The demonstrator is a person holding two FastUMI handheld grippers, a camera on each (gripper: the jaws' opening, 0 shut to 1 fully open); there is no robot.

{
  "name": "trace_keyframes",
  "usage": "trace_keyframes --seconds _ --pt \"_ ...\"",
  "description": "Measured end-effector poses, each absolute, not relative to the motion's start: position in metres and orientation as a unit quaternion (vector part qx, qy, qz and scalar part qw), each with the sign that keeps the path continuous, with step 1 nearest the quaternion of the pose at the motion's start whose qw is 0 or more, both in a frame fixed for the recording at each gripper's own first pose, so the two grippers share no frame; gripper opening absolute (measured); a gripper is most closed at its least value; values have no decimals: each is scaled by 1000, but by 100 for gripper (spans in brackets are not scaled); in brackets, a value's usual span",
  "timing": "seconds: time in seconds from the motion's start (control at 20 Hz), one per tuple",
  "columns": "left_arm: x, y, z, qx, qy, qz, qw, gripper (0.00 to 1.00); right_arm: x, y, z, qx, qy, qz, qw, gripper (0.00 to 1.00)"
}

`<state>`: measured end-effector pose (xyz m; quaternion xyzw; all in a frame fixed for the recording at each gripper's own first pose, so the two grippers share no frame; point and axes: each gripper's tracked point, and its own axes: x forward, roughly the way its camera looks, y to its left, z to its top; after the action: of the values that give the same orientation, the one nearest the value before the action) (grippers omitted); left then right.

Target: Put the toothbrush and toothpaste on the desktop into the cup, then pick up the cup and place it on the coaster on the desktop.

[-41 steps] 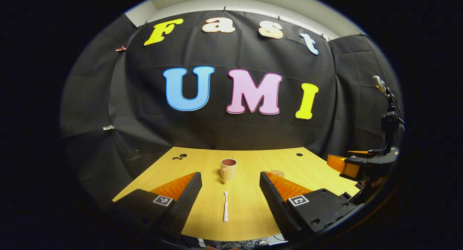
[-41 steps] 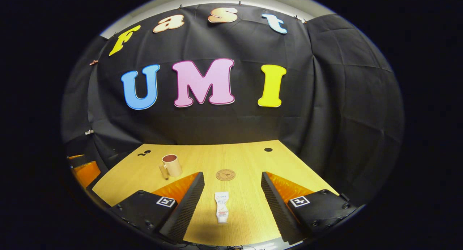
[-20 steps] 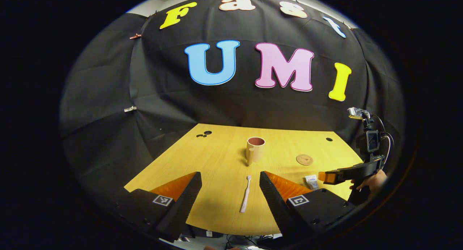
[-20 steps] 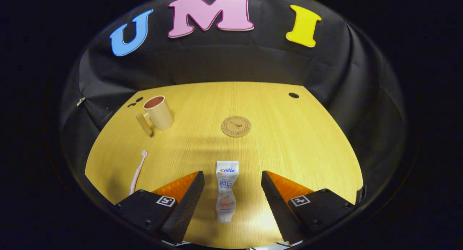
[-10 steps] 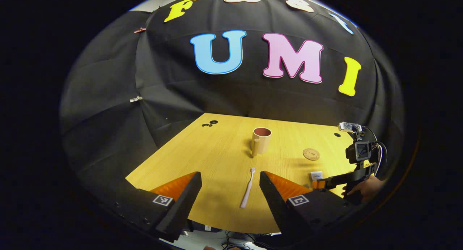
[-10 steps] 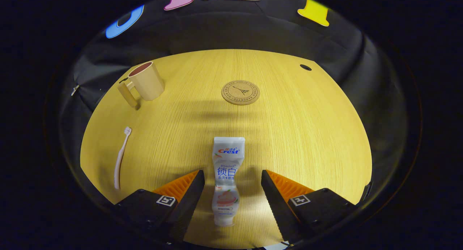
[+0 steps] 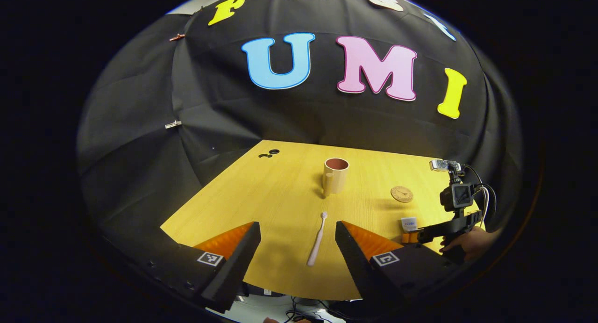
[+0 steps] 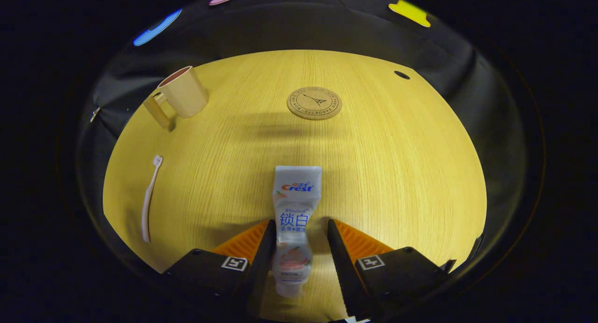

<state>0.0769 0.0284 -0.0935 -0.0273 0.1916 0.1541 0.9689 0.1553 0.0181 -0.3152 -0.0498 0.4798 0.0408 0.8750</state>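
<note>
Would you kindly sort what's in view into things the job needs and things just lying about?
Job: toothpaste, toothbrush, cup, coaster, desktop.
Lying about: cables below the desktop's near edge.

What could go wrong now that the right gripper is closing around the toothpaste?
The right gripper straddles the toothpaste near its cap end, with a gap at one side; a grasp that low may let the flat end droop or swing. The cup is narrow, so a tilted tube could catch its rim or tip it.
</note>
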Motion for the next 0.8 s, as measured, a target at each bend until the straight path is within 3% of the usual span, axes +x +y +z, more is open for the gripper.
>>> trace_keyframes --seconds 0.1,0.15,0.2,0.3,0.35,0.55,0.8 --pt "78 27 -91 -29 189 151 970 100 156 19 -315 -54 478 46 875 70" --pt "79 25 -91 -27 189 150 970 100 156 19 -314 -54 478 46 875 62" --pt "79 24 -92 -26 189 148 970 100 156 20 -315 -54 480 45 874 60" --pt "79 22 -92 -23 189 145 971 100 156 18 -316 -49 489 41 870 39" --pt "79 21 -92 -23 190 144 971 100 157 19 -316 -52 492 47 868 35" --pt "75 17 -93 -26 188 139 972 100 156 18 -316 -60 501 74 860 37" --pt "80 20 -103 -31 202 134 970 100 151 14 -315 -52 513 81 853 29"
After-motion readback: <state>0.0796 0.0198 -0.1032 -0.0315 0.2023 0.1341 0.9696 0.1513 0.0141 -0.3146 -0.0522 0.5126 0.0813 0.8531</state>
